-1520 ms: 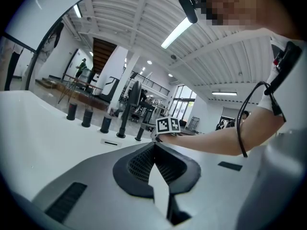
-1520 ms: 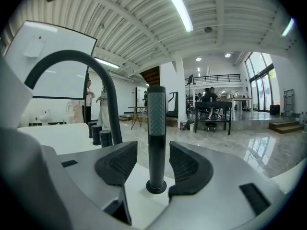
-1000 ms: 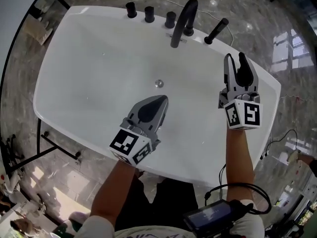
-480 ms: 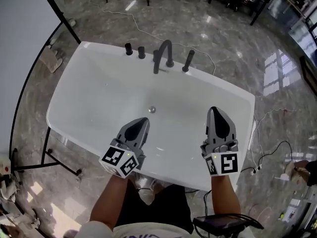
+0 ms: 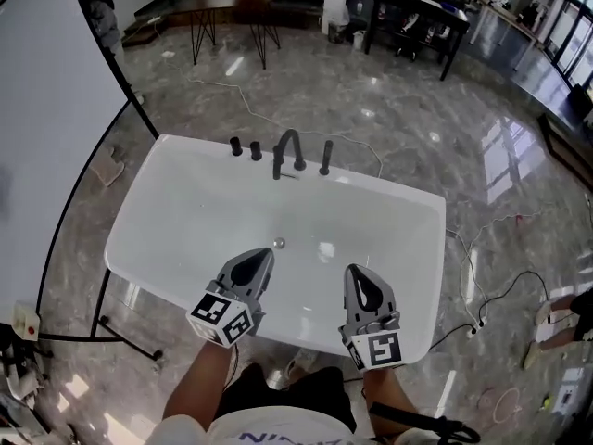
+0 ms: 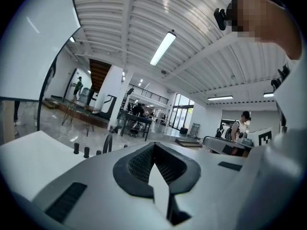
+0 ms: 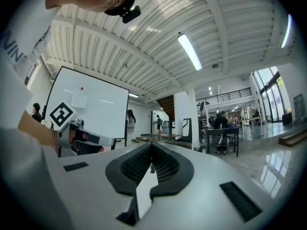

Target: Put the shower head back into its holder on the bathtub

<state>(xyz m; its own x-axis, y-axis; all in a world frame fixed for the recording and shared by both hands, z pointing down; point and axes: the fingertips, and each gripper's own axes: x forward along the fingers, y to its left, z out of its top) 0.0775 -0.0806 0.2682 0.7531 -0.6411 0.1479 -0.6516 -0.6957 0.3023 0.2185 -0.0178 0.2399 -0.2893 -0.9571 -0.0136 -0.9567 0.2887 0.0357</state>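
The white bathtub (image 5: 167,239) lies below me on a marble floor. On its far rim stand two black knobs (image 5: 245,147), a curved black faucet (image 5: 286,151) and, right of the faucet, the black shower head (image 5: 325,158), upright on the rim. My left gripper (image 5: 262,254) is shut and empty over the tub's near part. My right gripper (image 5: 358,273) is shut and empty beside it, near the front rim. In the left gripper view the shut left gripper (image 6: 153,145) points level over the tub toward the faucet (image 6: 107,143). The right gripper view shows the right gripper (image 7: 151,145) shut with nothing in it.
A white board on a black frame (image 5: 56,137) stands left of the tub. Cables (image 5: 482,286) trail over the floor on the right. Dark tables (image 5: 412,17) and people stand at the back of the hall.
The right gripper's jaws, open a second ago near the shower head, are now shut. Both grippers have drawn back from the far rim toward me and risen; the tub looks smaller.
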